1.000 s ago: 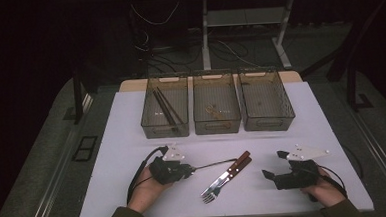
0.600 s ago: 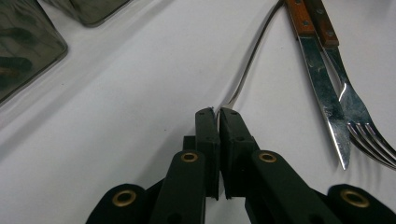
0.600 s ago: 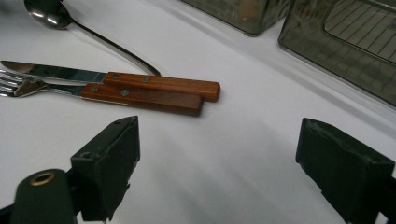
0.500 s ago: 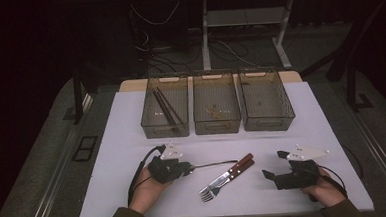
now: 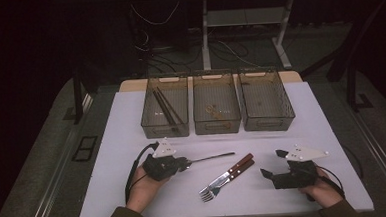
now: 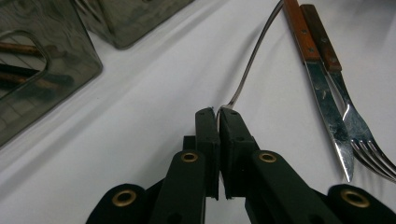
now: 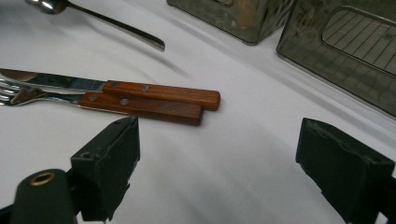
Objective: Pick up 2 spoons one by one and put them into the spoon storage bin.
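The left tool [image 5: 180, 164] is clamped on the bowl end of a spoon [image 5: 211, 158], whose thin metal handle points toward the middle of the white desk [image 5: 108, 158]. In the left gripper view the pads [image 6: 207, 128] pinch the spoon [image 6: 252, 60] tight. Just beside it lie a knife [image 5: 234, 169] and a fork [image 5: 224, 183] with wooden handles, side by side and touching. The right tool [image 5: 273, 163] rests on the desk near their handles, jaws wide apart with nothing between them. Three clear bins [image 5: 217, 125] stand in a row behind; the left one holds dark chopsticks [image 5: 166, 107].
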A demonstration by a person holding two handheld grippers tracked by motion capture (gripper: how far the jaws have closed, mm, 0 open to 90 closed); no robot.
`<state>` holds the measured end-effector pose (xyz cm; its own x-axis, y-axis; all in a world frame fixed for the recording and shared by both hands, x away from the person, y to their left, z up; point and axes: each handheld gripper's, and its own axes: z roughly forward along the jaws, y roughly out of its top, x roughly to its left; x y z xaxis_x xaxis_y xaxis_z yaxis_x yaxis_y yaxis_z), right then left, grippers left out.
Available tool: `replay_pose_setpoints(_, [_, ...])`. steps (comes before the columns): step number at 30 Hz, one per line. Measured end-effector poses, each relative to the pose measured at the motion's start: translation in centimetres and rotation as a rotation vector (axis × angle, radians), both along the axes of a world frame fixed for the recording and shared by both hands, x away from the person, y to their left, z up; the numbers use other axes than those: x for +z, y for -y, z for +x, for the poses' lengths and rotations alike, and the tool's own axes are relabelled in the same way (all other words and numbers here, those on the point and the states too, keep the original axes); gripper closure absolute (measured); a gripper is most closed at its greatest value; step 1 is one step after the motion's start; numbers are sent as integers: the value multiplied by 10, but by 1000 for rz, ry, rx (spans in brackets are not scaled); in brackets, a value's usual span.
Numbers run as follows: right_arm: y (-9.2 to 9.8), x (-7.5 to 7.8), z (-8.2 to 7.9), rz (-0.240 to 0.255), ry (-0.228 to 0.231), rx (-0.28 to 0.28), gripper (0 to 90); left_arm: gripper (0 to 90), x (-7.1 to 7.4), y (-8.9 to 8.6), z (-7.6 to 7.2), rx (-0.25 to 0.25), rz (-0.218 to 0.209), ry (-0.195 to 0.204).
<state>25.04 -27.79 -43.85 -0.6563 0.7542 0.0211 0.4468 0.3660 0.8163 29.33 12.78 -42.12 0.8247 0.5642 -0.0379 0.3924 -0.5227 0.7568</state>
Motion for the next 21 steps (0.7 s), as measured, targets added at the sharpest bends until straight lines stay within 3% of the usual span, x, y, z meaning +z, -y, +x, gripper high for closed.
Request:
replay_pose_setpoints(6, [-4, -4, 3, -7, -6, 0, 140, 863, 5, -3, 3, 5, -23, 16])
replay_pose_setpoints(8, [-5, -4, 3, -8, -7, -3, 139, 862, 6, -4, 5, 1, -50, 3])
replay_pose_setpoints(16, [-7, -4, 2, -9, -3, 8, 140, 860, 10, -3, 11, 49, -126, -10])
replay_pose_setpoints(21, [-7, -3, 1, -12, 6, 7, 140, 861, 13, -1, 16, 85, -139, -11])
